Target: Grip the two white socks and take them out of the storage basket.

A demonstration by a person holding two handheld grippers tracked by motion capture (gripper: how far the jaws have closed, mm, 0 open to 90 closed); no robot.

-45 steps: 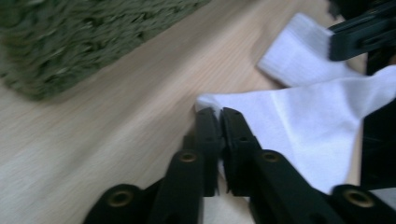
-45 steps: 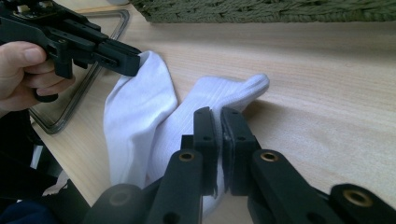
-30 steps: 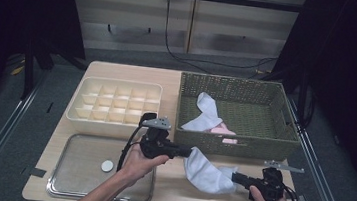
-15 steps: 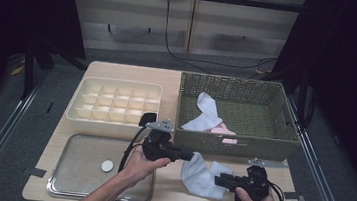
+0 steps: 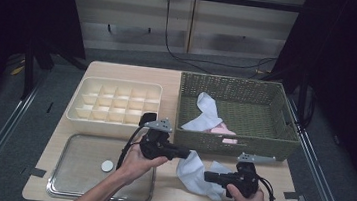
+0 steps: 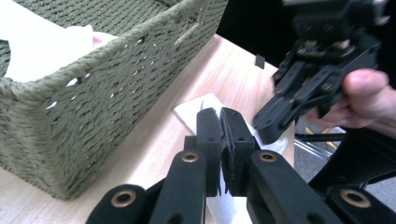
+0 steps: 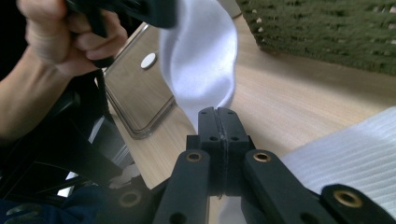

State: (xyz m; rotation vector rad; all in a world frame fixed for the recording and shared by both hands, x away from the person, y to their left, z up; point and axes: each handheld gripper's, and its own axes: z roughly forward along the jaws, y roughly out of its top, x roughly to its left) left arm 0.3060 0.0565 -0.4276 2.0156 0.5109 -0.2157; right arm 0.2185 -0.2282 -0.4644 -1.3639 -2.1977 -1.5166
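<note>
I have a white sock (image 5: 194,171) strung between my two claws just above the table (image 5: 166,200), at about six o'clock from the green wicker basket (image 5: 232,144) and three o'clock from the metal tray (image 5: 78,170). My left claw (image 5: 187,154) is pressed together on the sock's upper end; in the left gripper view the cloth shows between and under those jaws. My right claw (image 5: 207,175) has just been closing and now pinches the sock's lower end, the fabric running up from its shut jaws in the right gripper view (image 7: 201,60). I judge this to be the step of getting a two-handed hold on the sock so that I can fold or straighten it, perhaps for the cream divided box (image 5: 115,106) at eleven o'clock. The next move calls for drawing the two ends apart evenly, keeping both pinches firm so that neither end slips, and lifting the cloth free of the table before I turn it. Against the frame of a second ago, my right hand has come in from four o'clock toward the sock, its jaws have shut on the cloth, and the sock, which lay slack and wide on the table, now hangs narrower between the claws; my left hand has kept its place.
</note>
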